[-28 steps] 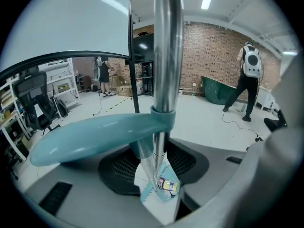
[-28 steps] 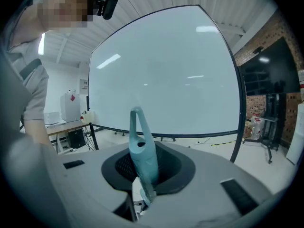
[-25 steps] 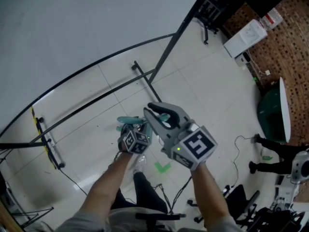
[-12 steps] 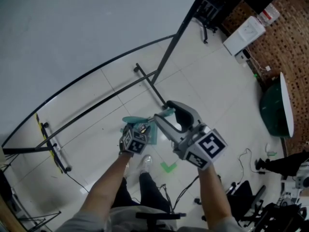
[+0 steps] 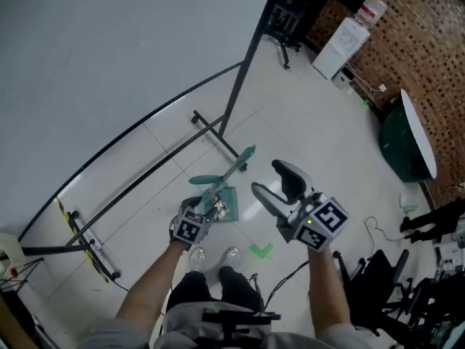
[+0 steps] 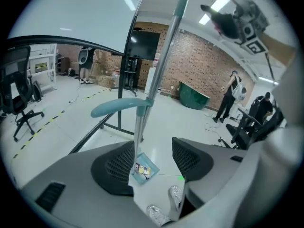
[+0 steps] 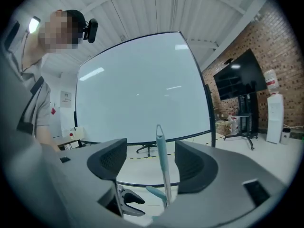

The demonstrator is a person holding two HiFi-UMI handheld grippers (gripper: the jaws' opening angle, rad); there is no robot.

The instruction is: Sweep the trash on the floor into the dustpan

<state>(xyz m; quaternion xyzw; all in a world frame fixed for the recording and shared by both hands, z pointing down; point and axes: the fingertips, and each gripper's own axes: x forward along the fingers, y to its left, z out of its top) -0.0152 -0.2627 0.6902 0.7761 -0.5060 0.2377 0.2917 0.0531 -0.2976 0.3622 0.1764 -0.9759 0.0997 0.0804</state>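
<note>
Trash (image 6: 142,170) seemingly inside dustpan (image 6: 151,164)

right tongs (image 7: 150,156), jaws just spread wide, either side of an upright teal broom handle (image 7: 162,167) (untouched), whiteboard (image 7: 142,94) behind

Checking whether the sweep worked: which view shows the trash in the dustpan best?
The left gripper view: the trash lies plainly in the teal dustpan, close and near the picture's middle. The head view shows it small from above. The right gripper view shows only the upright teal handle, no trash.
</note>
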